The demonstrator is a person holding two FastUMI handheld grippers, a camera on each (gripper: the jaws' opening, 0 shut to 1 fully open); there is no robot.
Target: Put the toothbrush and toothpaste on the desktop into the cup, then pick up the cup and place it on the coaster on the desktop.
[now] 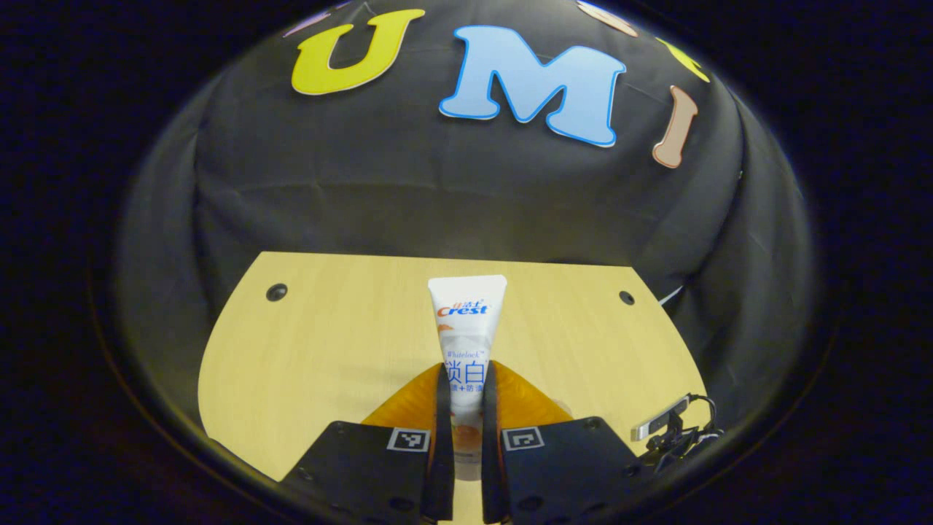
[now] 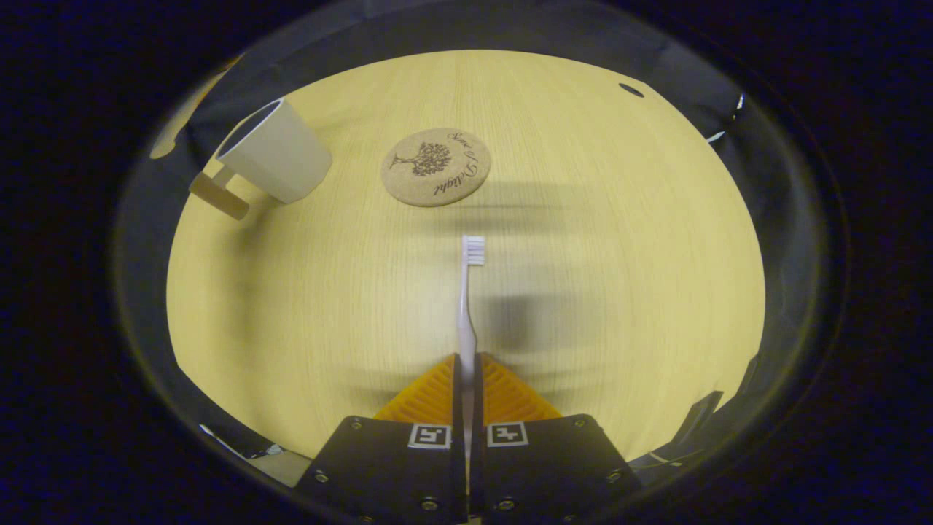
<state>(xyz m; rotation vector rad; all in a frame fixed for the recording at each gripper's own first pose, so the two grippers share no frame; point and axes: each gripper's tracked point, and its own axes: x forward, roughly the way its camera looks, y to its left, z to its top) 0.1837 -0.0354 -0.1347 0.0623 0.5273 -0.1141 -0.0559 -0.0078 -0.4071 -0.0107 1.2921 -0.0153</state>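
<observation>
In the left gripper view my left gripper [image 1: 465,379] is shut on a white toothpaste tube [image 1: 467,328], which stands up from between the fingers above the wooden desktop [image 1: 328,343]. In the right gripper view my right gripper [image 2: 466,364] is shut on the handle of a white toothbrush [image 2: 468,292], held over the desktop with its bristle head pointing away from me. A white cup [image 2: 273,152] with a handle stands at the far left of the desktop. A round cork coaster [image 2: 436,167] with a tree print lies to the right of the cup, beyond the brush head.
The desktop [image 2: 619,255] has small dark holes near its far corners [image 1: 276,292]. A small metal device with black cables [image 1: 667,426] sits at the table's right edge in the left gripper view. Black cloth hangs behind the table.
</observation>
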